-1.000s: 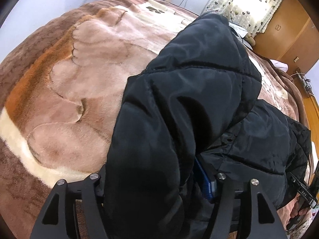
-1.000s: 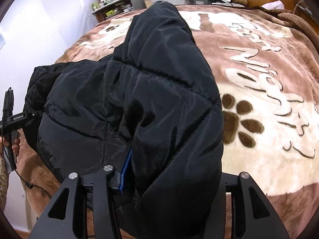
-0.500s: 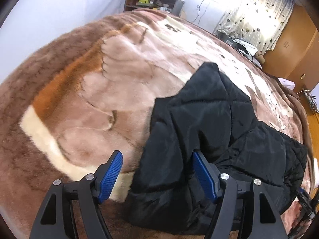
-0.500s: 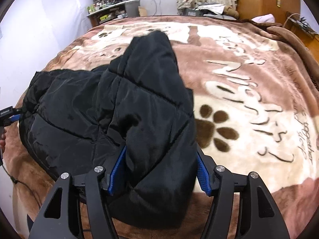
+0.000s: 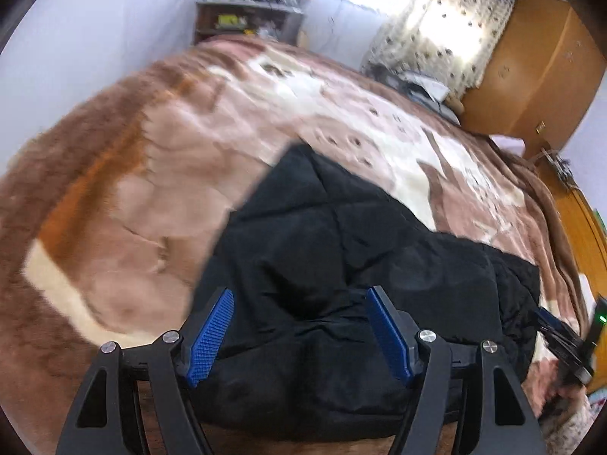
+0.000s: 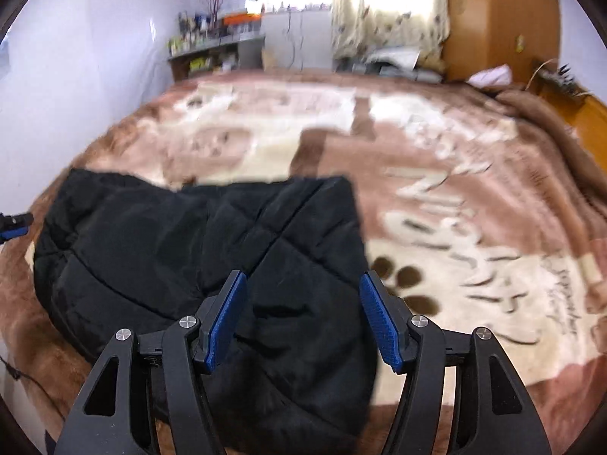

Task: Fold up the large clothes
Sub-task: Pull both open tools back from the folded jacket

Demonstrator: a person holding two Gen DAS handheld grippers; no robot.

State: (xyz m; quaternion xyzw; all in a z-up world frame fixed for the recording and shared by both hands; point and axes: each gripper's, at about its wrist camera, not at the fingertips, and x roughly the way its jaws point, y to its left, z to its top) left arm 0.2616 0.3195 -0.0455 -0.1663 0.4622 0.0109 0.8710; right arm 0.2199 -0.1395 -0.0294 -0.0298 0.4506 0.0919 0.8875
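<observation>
A puffy black quilted coat (image 5: 341, 265) is spread flat on the fuzzy brown blanket (image 5: 132, 189) of the bed. Left tool (image 5: 299, 326) and right tool (image 6: 303, 311) are held wide, gripping nothing.

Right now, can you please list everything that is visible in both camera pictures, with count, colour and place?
Jacket: one, black, quilted, folded, lying on the near part of the bed.
Blanket: one, brown, pink and cream with paw prints, covering the bed.
Shelf: one, dark, cluttered with small things, against the far wall.
Curtain: one, cream with dark spots, at the bright window.
Wardrobe: one, orange-brown wood, far right corner.
Left gripper: one, black with blue pads, open above the jacket, nothing held.
Right gripper: one, black with blue pads, open above the jacket, nothing held.
</observation>
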